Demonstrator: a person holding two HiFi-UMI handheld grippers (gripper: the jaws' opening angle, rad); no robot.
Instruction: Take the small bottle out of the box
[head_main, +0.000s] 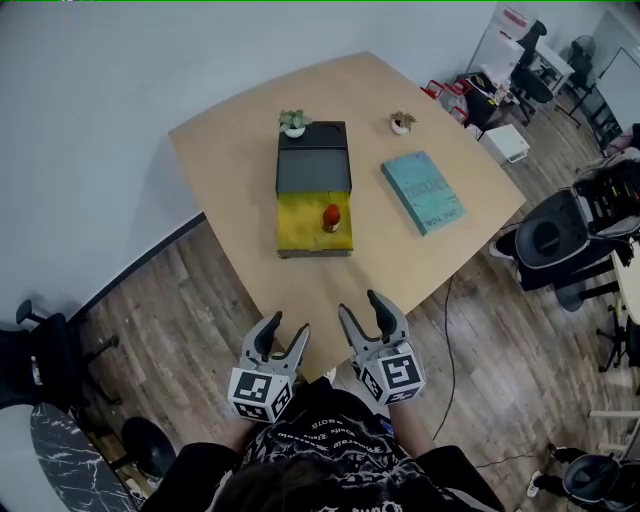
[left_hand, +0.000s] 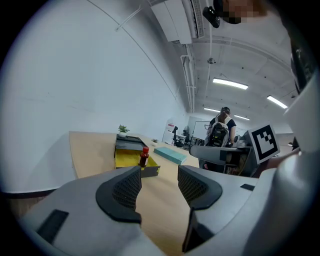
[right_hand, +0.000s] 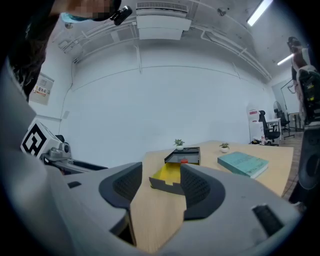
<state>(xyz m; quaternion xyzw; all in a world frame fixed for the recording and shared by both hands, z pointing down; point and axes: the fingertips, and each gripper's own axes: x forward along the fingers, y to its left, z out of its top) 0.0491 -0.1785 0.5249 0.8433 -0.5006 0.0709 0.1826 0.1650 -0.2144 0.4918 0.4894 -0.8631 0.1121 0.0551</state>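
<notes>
Left gripper view shows the left gripper (left_hand: 159, 186) with its ribbed pads (left_hand: 125, 187) spread apart and only bare table (left_hand: 90, 150) visible through the gap. Right gripper view shows the right gripper (right_hand: 157, 189) in the same state: pads (right_hand: 197, 187) spread, gap empty. In the head view both grippers, left (head_main: 289, 328) and right (head_main: 360, 308), are held side by side at the near edge of the table (head_main: 240, 150), clear of its surface and well apart from the box (head_main: 300, 228).

The box lies open near the table centre, its yellow interior exposed. The dark lid (head_main: 313, 165) lies flat against the far side of the box. The small bottle (head_main: 331, 217), dark with a red cap, stands upright inside the yellow compartment, toward its right side. The left gripper view shows the same bottle (left_hand: 143, 156) upright in the box (left_hand: 127, 159); in the right gripper view only the red cap (right_hand: 184, 161) clears the box wall (right_hand: 165, 182).

A teal book (head_main: 422, 192) lies flat to the right of the box. Two small potted plants (head_main: 294, 123) (head_main: 402, 122) stand beyond the lid and the book.
</notes>
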